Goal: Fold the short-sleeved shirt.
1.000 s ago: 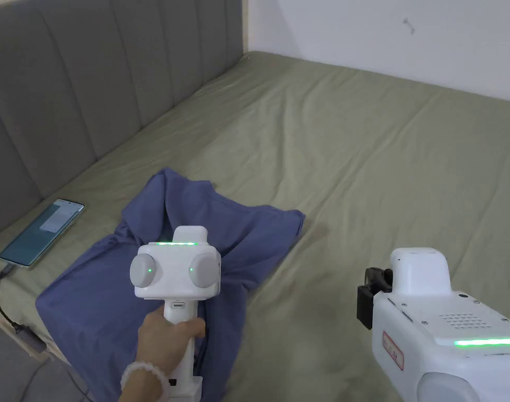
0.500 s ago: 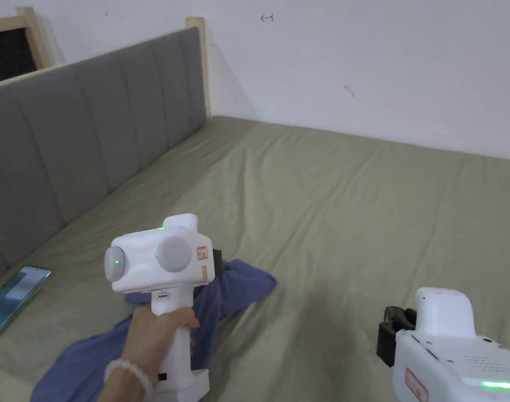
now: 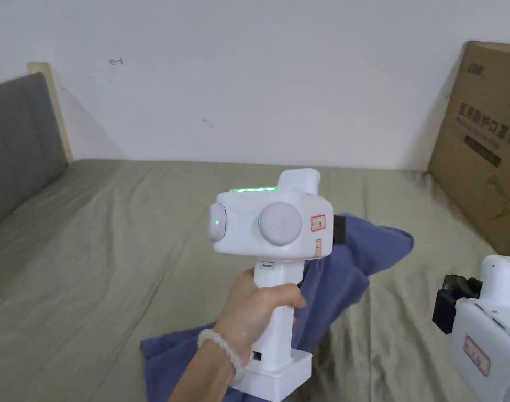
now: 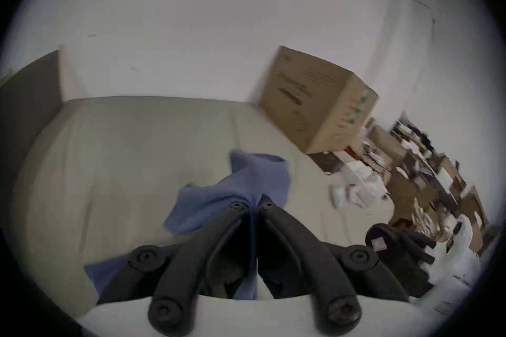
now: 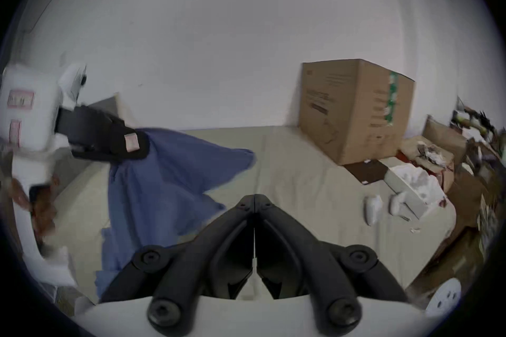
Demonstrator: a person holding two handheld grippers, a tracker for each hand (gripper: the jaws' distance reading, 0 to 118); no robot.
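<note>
The blue short-sleeved shirt [image 3: 353,261] hangs from my left gripper [image 3: 340,229], which a hand holds up over the olive bed sheet [image 3: 118,251]. In the left gripper view the jaws [image 4: 253,204] are shut on a bunched fold of the shirt [image 4: 246,184]. The cloth trails down to the sheet below. The right gripper view shows the shirt [image 5: 169,173] spreading out from the left gripper [image 5: 143,148]. My right gripper [image 5: 254,199] is shut with nothing between its jaws. It sits low at the right [image 3: 453,303], apart from the shirt.
A large cardboard box [image 3: 484,146] stands on the bed's far right corner against the white wall. The grey headboard [image 3: 18,141] runs along the left. Two small white objects [image 5: 372,209] lie on the sheet near the right edge, with boxes and clutter [image 5: 438,151] beyond.
The left gripper has risen with the shirt, lifting most of it off the sheet. The head camera has swung up and to the right, so the box has come into view.
</note>
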